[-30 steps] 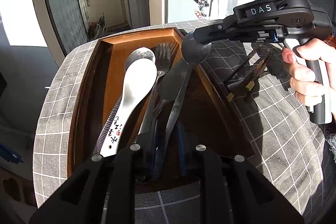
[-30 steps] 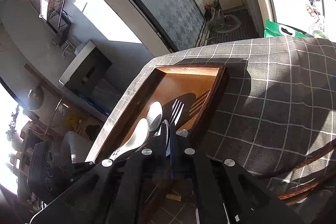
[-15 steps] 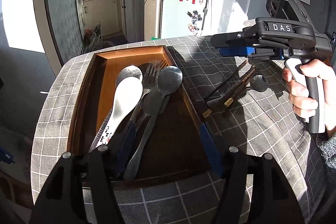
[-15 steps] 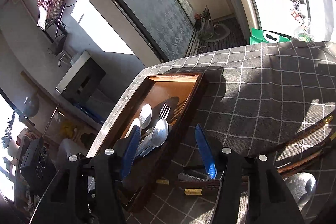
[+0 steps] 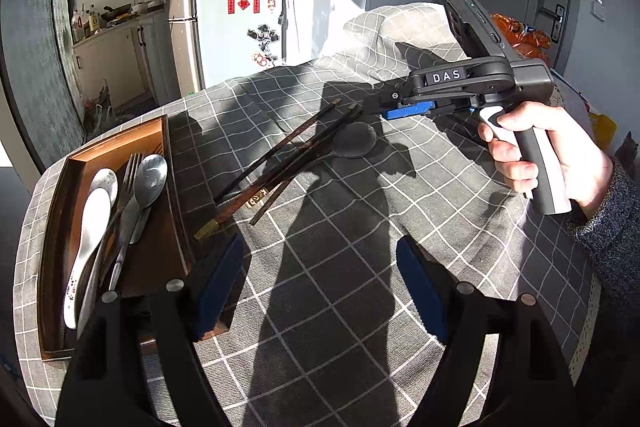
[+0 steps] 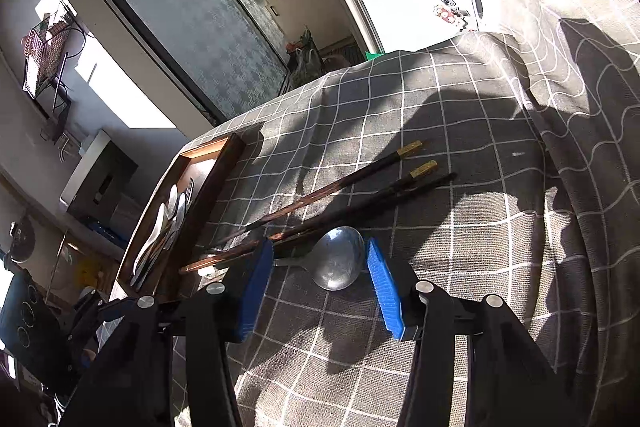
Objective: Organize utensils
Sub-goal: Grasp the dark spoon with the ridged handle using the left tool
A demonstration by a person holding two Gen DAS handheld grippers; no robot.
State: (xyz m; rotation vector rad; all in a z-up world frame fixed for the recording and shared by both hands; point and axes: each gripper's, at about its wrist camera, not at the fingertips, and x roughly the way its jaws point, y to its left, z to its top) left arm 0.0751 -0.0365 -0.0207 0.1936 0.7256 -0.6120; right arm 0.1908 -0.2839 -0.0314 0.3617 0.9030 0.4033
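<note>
The left gripper (image 5: 320,287) is held wide open, having just widened, nothing between its pads. The right gripper (image 6: 316,283), just narrowing, is open astride the metal spoon (image 6: 338,263) beside the chopsticks (image 6: 340,195) on the checked tablecloth (image 6: 460,227).

- Hard sunlight rakes my tablecloth (image 5: 340,267), throwing sharp long shadows toward six o'clock.
- Window glare blows out at nine o'clock.
- Fisheye bends edges.

Matt woven checked cloth (image 5: 340,267) covers the desk; glossy dark wooden chopsticks (image 6: 340,187) with brass-looking ends, a shiny metal spoon (image 6: 338,263), a smooth brown wooden tray (image 5: 120,147), ribbed blue pads (image 6: 384,291).
</note>
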